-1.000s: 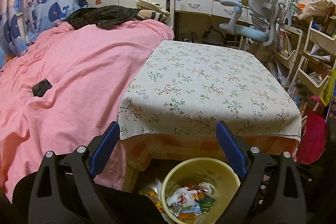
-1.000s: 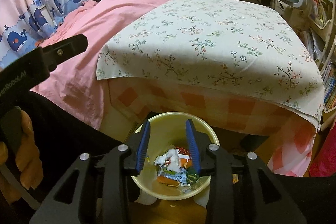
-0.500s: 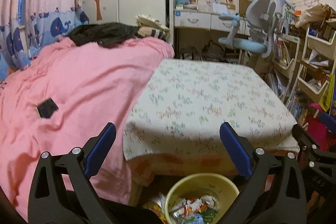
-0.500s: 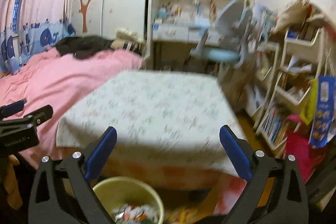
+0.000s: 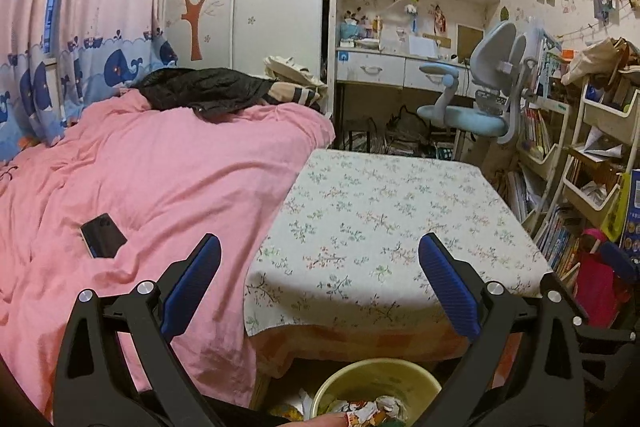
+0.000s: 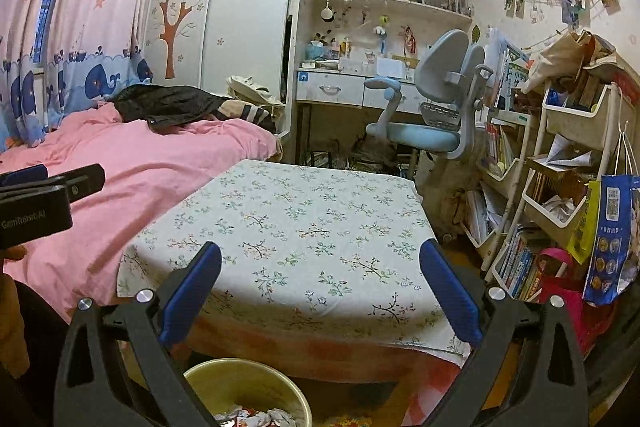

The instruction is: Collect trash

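Jaws: left gripper [image 5: 319,281] spread wide, nothing between; right gripper [image 6: 320,281] had just been opening, likewise bare. Crumpled wrappers [image 5: 366,411] lay in yellow bin [image 6: 256,377] on floor below near edge of floral-clothed table [image 6: 304,223]. Pink bedspread [image 5: 160,179] alongside, black phone [image 5: 103,235] lying on it.

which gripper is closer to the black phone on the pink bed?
Left. The left gripper hangs by the bed edge, phone just ahead on its left; the right gripper sits farther right, facing the table.
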Tool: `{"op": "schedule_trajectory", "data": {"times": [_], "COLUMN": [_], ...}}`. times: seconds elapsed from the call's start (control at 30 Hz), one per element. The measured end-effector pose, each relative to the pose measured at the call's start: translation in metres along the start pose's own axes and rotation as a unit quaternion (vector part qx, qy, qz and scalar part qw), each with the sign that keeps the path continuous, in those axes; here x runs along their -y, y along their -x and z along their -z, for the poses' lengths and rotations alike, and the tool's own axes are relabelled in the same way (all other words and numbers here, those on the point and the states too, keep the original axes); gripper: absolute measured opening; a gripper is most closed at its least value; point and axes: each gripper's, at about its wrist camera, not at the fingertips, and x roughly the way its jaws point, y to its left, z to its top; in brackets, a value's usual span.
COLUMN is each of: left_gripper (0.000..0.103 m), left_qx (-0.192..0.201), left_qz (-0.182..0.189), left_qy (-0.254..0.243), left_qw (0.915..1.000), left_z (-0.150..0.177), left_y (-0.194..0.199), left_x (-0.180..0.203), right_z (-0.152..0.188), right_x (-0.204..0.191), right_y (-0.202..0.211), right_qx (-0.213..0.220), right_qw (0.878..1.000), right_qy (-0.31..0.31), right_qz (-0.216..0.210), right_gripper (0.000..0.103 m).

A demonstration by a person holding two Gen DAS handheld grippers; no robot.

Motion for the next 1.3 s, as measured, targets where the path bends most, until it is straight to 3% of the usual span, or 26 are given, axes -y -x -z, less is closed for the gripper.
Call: {"op": "schedule_trajectory", "data": {"times": [1.3], "left_gripper": [0.096], "left_qx": [0.006], "left_qz": [-0.011], "left_qy": [-0.003], "left_qw": [0.9999], "left_z": [-0.023], "left_y": [0.023], "left_x": [0.009], "right_z": [-0.019], "right_x": [0.002], "right_y": [-0.001], "right_qx": [-0.036], "right_qw": [0.999], "right_qy": [-0.030], "right_qz": [-0.008], "right_gripper": [0.095]}}
